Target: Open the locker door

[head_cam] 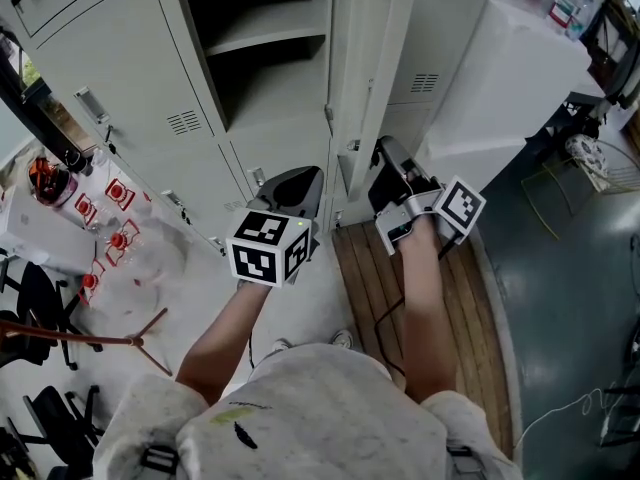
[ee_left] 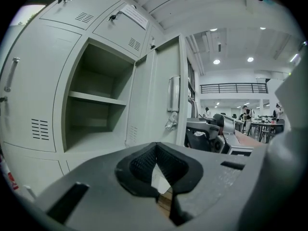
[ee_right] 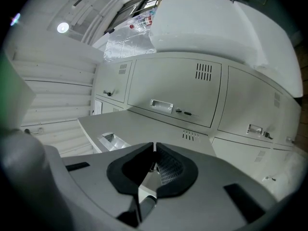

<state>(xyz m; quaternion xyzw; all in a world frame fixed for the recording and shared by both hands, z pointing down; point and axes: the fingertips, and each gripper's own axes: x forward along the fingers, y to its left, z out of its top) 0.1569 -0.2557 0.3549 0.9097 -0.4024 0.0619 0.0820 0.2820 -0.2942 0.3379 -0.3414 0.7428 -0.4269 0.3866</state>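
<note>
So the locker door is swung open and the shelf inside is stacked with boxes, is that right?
Not quite. The door is swung open, but the shelf inside is bare, with no boxes on it. The left gripper view looks straight in and shows this.

HALL WITH LOCKERS: A bank of grey metal lockers (head_cam: pixel 110 58) lines a large open-plan workspace, where office chairs (head_cam: pixel 40 303), distant tables (ee_left: pixel 262 125), ceiling lights (ee_left: pixel 216 61) and a railed mezzanine (ee_left: pixel 233 87) are visible.
</note>
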